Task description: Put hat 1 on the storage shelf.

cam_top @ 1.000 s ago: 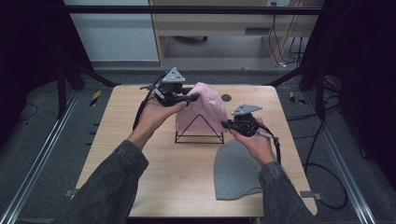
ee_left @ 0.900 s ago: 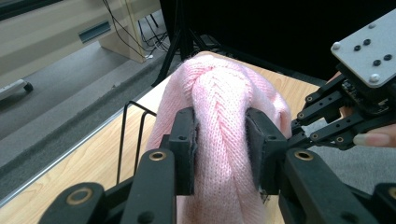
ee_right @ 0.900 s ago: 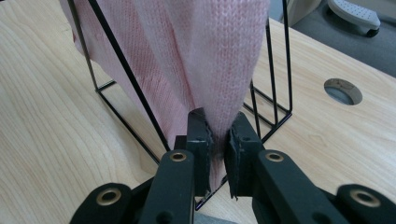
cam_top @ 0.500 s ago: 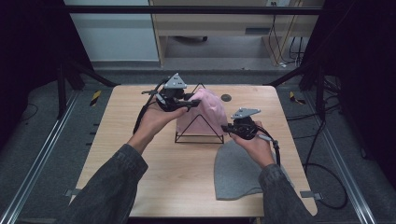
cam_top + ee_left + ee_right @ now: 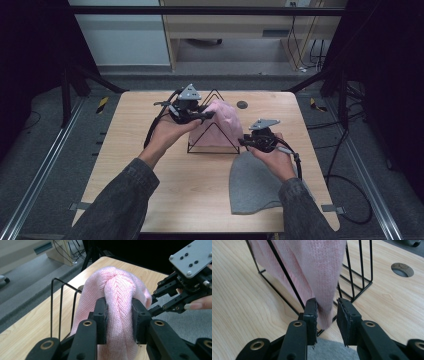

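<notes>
Wooden table [image 5: 150, 190], left fingers [image 5: 101, 317] pinching pink hat [image 5: 120, 292]

You work at a light wooden table [image 5: 150, 200] with a round hole [image 5: 242, 104] near its far edge. Grey carpet floor [image 5: 50, 165] lies around it, metal rails [image 5: 30, 200] run along both sides, and a pale wooden desk [image 5: 225, 30] with hanging cables [image 5: 305, 50] stands far back.

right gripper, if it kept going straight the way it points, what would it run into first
Most likely the pink knit hat: its lower edge already hangs between the jaws of the right gripper, which have just been opening. Right behind it stand the rods of the black wire rack, though depth is hard to judge.
</notes>
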A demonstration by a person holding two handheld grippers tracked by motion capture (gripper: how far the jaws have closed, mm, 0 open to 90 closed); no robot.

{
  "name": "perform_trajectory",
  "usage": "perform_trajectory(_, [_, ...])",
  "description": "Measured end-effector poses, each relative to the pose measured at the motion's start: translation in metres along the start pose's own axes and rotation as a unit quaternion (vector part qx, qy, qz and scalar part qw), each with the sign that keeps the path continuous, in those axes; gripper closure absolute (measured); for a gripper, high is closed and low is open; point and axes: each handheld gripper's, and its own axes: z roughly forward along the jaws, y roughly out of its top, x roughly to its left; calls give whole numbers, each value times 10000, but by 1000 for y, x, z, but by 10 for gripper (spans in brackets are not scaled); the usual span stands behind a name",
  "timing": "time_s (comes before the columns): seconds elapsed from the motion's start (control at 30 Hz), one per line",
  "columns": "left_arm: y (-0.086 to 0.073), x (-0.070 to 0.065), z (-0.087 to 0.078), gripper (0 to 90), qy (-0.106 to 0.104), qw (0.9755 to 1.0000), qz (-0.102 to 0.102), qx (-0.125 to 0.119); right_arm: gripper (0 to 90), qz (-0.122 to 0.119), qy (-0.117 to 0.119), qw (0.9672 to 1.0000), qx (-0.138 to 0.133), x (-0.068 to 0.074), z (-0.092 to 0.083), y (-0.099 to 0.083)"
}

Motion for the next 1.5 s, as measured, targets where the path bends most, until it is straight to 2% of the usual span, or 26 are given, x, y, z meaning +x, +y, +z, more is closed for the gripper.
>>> perform_trajectory(0.23, [-6, -4, 4, 697, -38, 9999, 20, 105, 623, 64, -143, 9999, 38, -5, -11, -9])
perform_trajectory(0.47, [-11, -4, 3, 671, -55, 9999, -101, 70, 524, 193, -437, 9988, 74, -16, -28, -17])
perform_trajectory(0.6, [-14, -5, 2, 607, -104, 9998, -144, 69, 479, 305, -580, 9977, 151, -23, -36, -24])
perform_trajectory(0.73, [-16, -8, -2, 551, -80, 9997, -225, -51, 449, 375, -729, 9963, 255, -30, -43, -32])
perform_trajectory(0.83, [-17, -11, -8, 513, -53, 9998, -193, -75, 421, 482, -783, 9950, 392, -34, -46, -38])
perform_trajectory(1.0, [-22, -15, -19, 423, 132, 9998, -129, -32, 370, 678, -783, 9922, 693, -42, -46, -49])
perform_trajectory(1.1, [-29, -18, -25, 360, 129, 9998, -180, 15, 355, 789, -768, 9896, 920, -48, -43, -55])
perform_trajectory(1.23, [-43, -21, -32, 292, 148, 9995, -250, 100, 369, 901, -812, 9861, 1135, -54, -36, -62])
perform_trajectory(1.3, [-52, -23, -35, 263, 237, 9992, -265, 197, 391, 928, -817, 9845, 1242, -57, -32, -65])
perform_trajectory(1.4, [-65, -25, -39, 248, 225, 9987, -392, 243, 404, 980, -806, 9826, 1358, -60, -27, -67])
perform_trajectory(1.5, [-75, -27, -42, 232, 229, 9984, -406, 328, 404, 1005, -808, 9801, 1510, -61, -22, -70])
